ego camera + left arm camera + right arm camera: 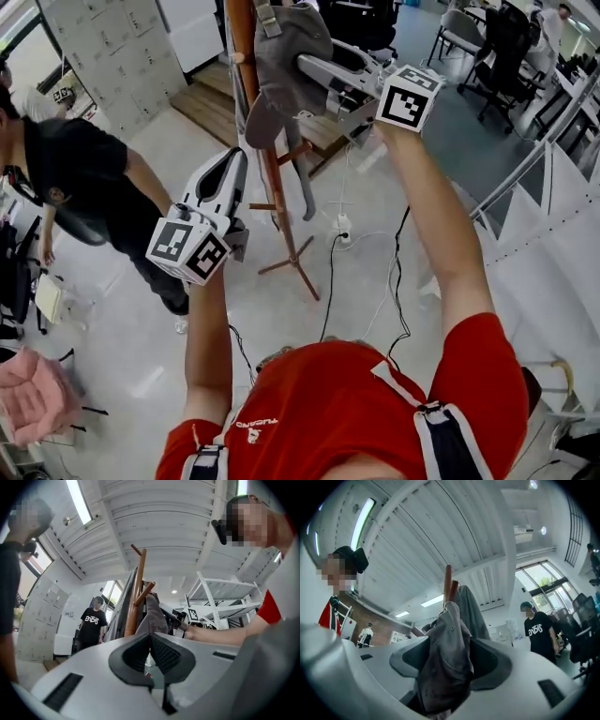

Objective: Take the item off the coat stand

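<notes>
A grey cap (281, 52) hangs on the upper part of a brown wooden coat stand (272, 178). My right gripper (319, 89) is raised to it, open, its jaws on either side of the cap. In the right gripper view the cap (445, 653) fills the gap of that gripper (447, 667), with the stand's pole (448, 585) just behind. My left gripper (234, 164) is held lower, left of the pole, jaws pointing up. In the left gripper view it (150, 641) is shut with nothing in it, and stand (136, 597) and cap (152, 616) lie ahead.
Another grey garment (476, 611) hangs on the stand behind the cap. A person in a black shirt (75, 178) stands at the left. A power strip with cables (342, 230) lies on the floor by the stand's feet. Office chairs (497, 47) stand at the far right.
</notes>
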Motion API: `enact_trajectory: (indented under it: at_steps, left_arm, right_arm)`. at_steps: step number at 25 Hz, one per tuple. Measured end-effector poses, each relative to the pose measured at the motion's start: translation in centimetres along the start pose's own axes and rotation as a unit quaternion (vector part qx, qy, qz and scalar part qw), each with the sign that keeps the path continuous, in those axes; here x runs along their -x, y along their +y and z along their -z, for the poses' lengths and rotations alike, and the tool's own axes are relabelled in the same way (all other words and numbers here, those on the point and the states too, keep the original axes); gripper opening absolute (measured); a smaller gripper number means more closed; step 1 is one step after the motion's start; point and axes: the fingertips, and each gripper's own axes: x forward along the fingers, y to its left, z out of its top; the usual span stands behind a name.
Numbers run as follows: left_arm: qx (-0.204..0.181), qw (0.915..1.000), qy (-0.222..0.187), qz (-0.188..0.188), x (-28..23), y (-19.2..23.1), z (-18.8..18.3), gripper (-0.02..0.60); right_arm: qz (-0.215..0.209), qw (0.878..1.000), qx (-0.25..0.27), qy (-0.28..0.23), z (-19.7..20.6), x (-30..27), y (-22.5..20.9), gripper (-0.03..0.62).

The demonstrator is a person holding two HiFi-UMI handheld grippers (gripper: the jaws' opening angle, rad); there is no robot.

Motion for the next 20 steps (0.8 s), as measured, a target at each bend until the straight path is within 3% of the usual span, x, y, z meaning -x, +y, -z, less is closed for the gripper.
enact_trajectory:
  at_steps: [1, 3, 6, 12, 20]
  left_arm:
    - [-0.003, 1.0, 0.0, -0.006, 0.1, 0.0, 0.0, 0.011]
    - [-0.013, 0.9998, 0.001, -0.014, 0.3, -0.1, -0.1, 0.011]
    - [-0.008, 0.9995, -0.001, -0.03, 1.0, -0.1, -0.2, 0.011]
    - [-0.013, 0.9994, -0.003, -0.032, 2.4, -0.2, -1.1, 0.011]
    - [-0.015, 0.9997, -0.003, -0.017, 3.0, -0.2, -1.7, 0.011]
  right_arm:
    - [-0.009, 1.0, 0.003, 0.002, 0.0, -0.4, 0.2, 0.266]
    - [-0.018, 1.0, 0.023, 0.009, 0.1, -1.0, 0.5, 0.144]
    - [-0.012, 0.998, 0.062, 0.012, -0.4, -1.2, 1.2, 0.065]
    - [0.036, 0.99, 0.133, -0.013, -3.2, -1.2, 1.8, 0.041]
    - [0.101, 0.98, 0.16, -0.056, -7.8, 0.4, 1.1, 0.041]
